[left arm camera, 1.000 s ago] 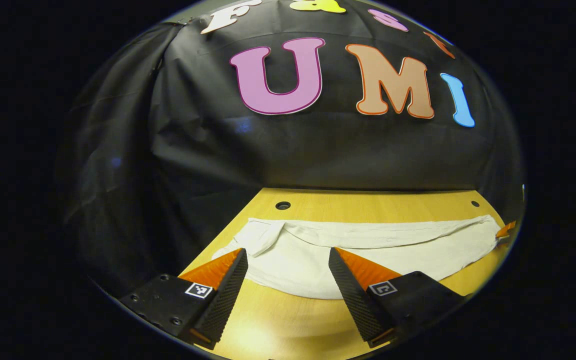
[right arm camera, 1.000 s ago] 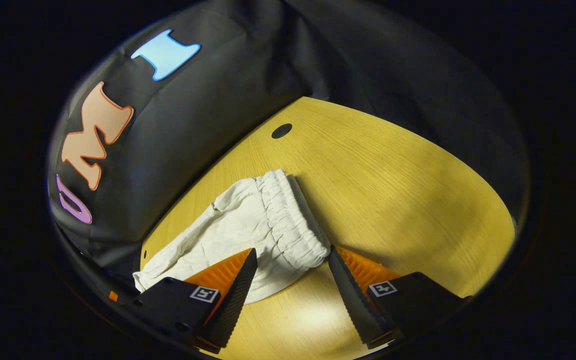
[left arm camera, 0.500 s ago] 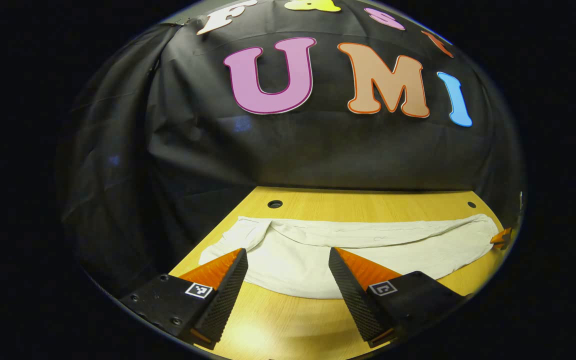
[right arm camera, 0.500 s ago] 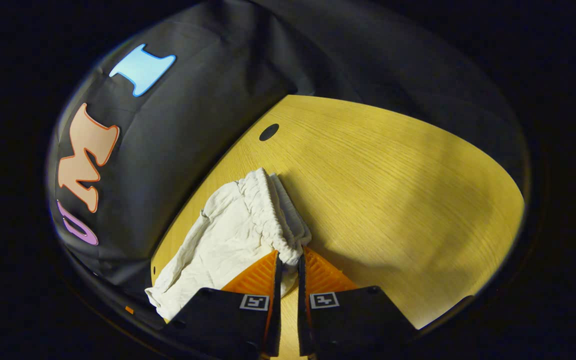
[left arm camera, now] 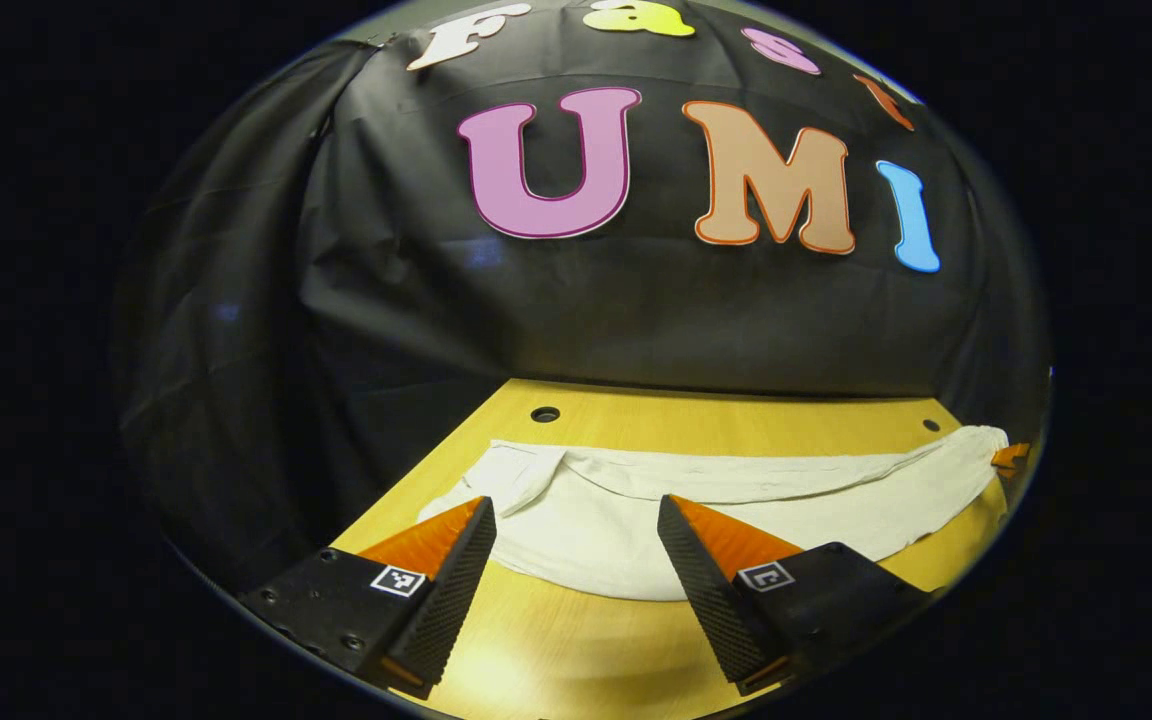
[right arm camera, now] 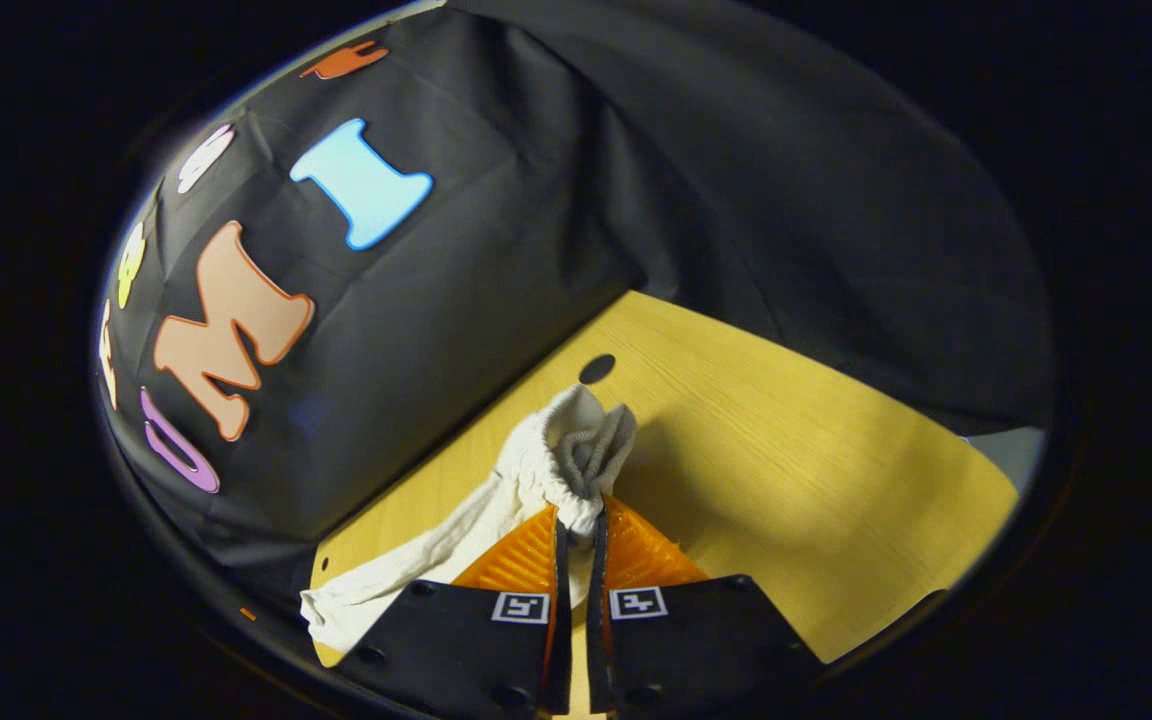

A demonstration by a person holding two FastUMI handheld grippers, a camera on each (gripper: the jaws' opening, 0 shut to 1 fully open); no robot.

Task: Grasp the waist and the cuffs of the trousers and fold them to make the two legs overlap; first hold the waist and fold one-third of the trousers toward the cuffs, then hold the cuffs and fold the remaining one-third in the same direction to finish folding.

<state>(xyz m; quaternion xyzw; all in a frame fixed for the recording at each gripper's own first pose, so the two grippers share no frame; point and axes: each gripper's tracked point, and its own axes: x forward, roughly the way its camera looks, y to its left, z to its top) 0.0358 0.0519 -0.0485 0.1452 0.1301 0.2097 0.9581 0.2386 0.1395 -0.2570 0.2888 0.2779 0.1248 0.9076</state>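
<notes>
In the right gripper view, the right tool is seen closed on the elastic waist of the white trousers, both fingers pressing on the gathered band, which is bunched and raised off the wooden surface. From that grip the cloth trails away to the left and down toward the surface's near edge.

In the left gripper view, the left tool is held with its fingers well apart and nothing between them, just in front of the near hem of the trousers. The garment is laid with its long axis running across this view, from the cuff end at the left, a little beyond the left finger, to the waist at the far right, where a small part of the other tool is glimpsed. Whether the two legs already overlap fully is hard to judge from this low angle.

The coming move is judged to turn on this: the cuffs lie ahead and slightly left of the left tool, so that tool is the nearer one for them, while the waist is already taken by the right tool.
</notes>
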